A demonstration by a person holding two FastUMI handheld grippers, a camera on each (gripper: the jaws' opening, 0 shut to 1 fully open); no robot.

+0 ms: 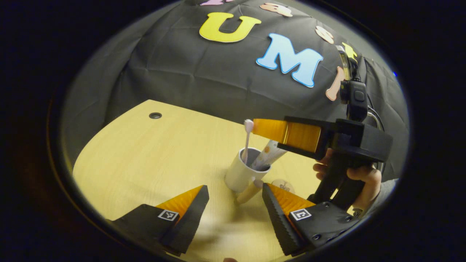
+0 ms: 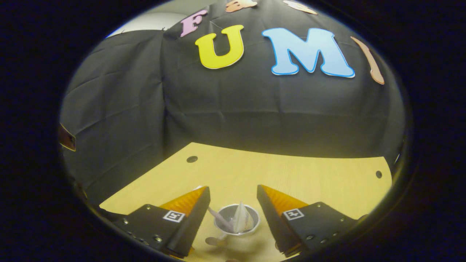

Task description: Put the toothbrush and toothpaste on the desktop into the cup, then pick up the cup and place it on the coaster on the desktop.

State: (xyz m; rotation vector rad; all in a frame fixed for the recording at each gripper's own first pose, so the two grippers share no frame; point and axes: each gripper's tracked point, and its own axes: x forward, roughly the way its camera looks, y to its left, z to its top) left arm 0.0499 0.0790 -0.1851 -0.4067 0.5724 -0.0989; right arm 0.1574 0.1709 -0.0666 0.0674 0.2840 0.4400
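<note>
White cup (image 1: 243, 173) upright on the table (image 1: 145, 160), handle turned toward the near edge. Toothbrush (image 1: 247, 140) standing inside, head up, leaning on the rim; toothpaste (image 1: 268, 153) also inside, tilted toward the right claw, cap end down by the look of it. From above in the right gripper view, same cup (image 2: 237, 219) with brush handle (image 2: 220, 218) and tube (image 2: 241, 217) both resting in it, propped against the wall because too long to lie flat. First part of the task judged done; lift still to come.

Coaster (image 1: 283, 186) just beside the cup, partly hidden behind a finger of the left claw, flat on the table; faint printing on it, too small to read. Small pattern on the tube, no legible brand.

Left claw (image 1: 235, 203) low and near the cup, wide open, nothing held, jaws either side of the handle as if lined up for a grasp. Right claw (image 2: 233, 209) hanging above the cup, parted wide, empty, likely just clear of the tube; seen too in the left gripper view (image 1: 271, 138), held in a hand (image 1: 358, 182). Square black-and-white markers on both claws, no readable words.
</note>
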